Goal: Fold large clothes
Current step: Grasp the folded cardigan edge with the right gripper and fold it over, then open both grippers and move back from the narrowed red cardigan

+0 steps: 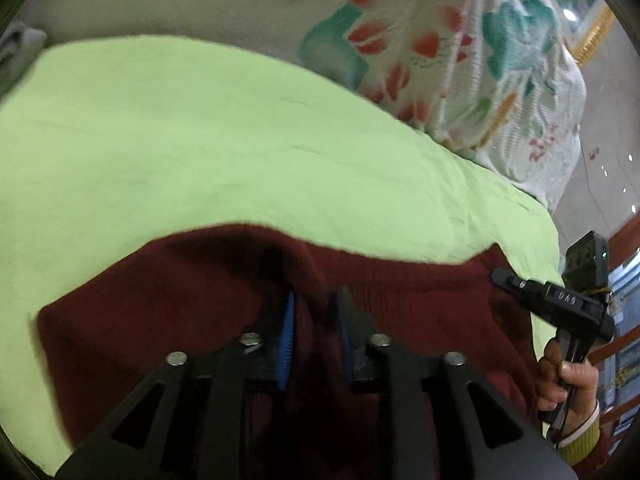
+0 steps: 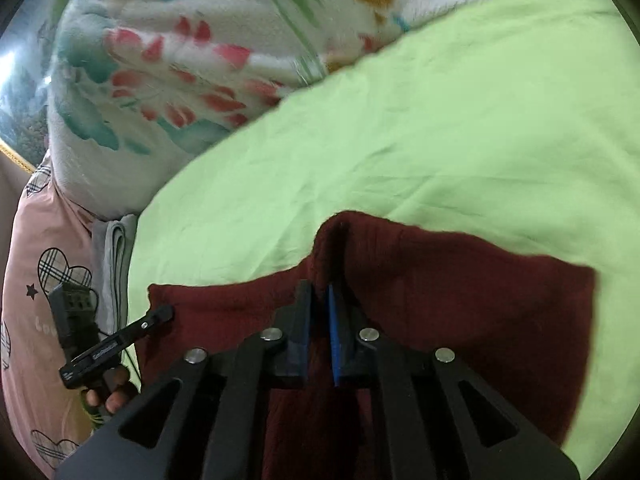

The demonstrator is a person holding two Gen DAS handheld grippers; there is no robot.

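A dark maroon knitted garment [image 1: 400,312] lies on a light green bedsheet [image 1: 180,140], its far edge lifted into two ridges. My left gripper [image 1: 314,300] is shut on one ridge of the fabric, which bunches up between its blue pads. My right gripper [image 2: 319,286] is shut tight on another ridge of the same garment [image 2: 460,300]. In the left wrist view the right gripper [image 1: 500,278] shows at the garment's right edge, held by a hand [image 1: 568,384]. In the right wrist view the left gripper [image 2: 162,314] shows at the garment's left edge.
A thick white blanket with red and teal flowers [image 1: 460,60] [image 2: 180,80] is heaped along the far side of the bed. A pink pillow with checked hearts [image 2: 44,280] and a folded grey cloth [image 2: 114,256] lie at one end. The green sheet [image 2: 440,120] stretches beyond the garment.
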